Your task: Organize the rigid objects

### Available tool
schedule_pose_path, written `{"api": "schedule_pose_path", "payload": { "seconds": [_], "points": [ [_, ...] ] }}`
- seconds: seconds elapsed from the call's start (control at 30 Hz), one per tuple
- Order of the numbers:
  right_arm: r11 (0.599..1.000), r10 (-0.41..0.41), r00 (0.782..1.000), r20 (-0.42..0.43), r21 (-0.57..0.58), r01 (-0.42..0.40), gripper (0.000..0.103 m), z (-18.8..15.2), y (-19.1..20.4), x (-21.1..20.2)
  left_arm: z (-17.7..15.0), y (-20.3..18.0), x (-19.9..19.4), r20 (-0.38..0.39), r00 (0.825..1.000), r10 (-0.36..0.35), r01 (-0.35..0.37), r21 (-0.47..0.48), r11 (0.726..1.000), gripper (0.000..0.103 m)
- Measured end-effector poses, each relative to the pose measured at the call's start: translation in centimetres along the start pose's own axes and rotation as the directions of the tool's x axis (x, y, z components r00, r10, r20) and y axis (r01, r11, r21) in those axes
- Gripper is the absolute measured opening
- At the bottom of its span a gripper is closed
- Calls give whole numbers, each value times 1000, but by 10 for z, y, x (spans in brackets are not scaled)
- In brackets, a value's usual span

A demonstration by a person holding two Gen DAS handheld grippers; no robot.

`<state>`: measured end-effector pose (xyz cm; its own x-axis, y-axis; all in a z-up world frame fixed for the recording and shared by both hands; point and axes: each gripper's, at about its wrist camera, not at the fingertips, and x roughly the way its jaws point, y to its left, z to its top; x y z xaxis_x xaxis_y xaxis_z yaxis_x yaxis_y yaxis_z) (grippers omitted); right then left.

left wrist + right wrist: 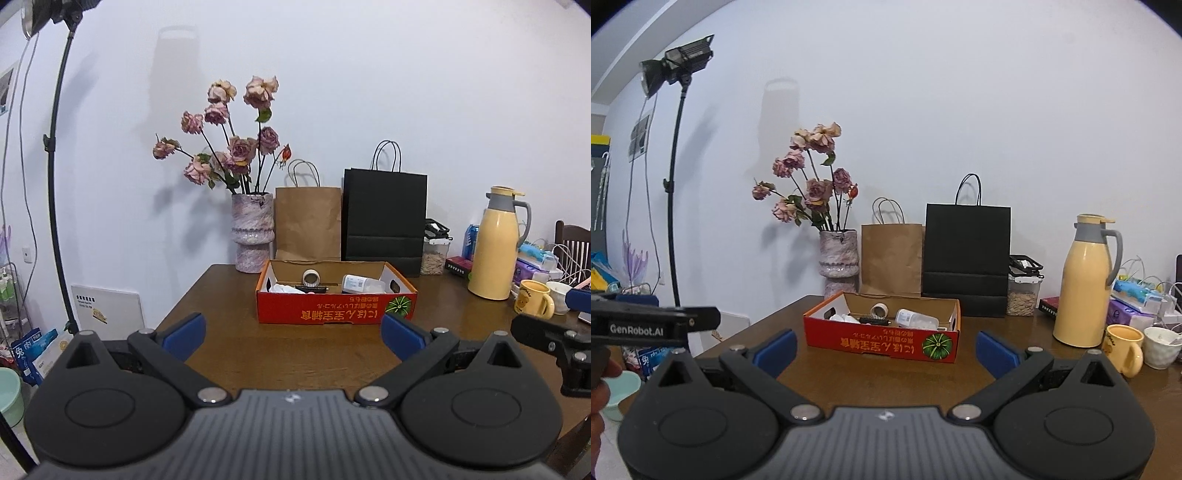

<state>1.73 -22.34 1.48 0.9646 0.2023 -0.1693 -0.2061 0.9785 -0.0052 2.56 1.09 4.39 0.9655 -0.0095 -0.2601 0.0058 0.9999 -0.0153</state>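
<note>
A red cardboard box (332,314) (879,341) sits on the brown table (229,350) (886,380). Inside it lie a tape roll (311,277) (880,309), a clear plastic bottle with a white label (360,283) (916,319), a black brush (312,288) (873,319) and something white (284,288) (842,317). My left gripper (293,332) hangs open in front of the box, nothing between its blue pads. My right gripper (886,350) is open too, just short of the box, and its side shows at the left wrist view's right edge.
Behind the box stand a vase of dried roses (253,232) (838,254), a brown paper bag (308,221) (892,258) and a black paper bag (384,221) (966,258). To the right are a yellow thermos (495,243) (1082,284), a yellow mug (533,297) (1123,349), a white cup (1161,345) and clutter. A light stand (55,166) rises at left.
</note>
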Motion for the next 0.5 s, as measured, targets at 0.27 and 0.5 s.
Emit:
{"api": "schedule_pose_path", "payload": {
  "seconds": [0.27,0.5],
  "points": [
    [1000,-15,1000,8,2,15,103,-3,-1,-38,-10,-10,-30,14,1000,-27,26,13,1000,103],
    [999,-29,1000,5,23,29,103,-4,-7,-38,-12,-12,-34,25,999,-27,26,19,999,103]
  ]
}}
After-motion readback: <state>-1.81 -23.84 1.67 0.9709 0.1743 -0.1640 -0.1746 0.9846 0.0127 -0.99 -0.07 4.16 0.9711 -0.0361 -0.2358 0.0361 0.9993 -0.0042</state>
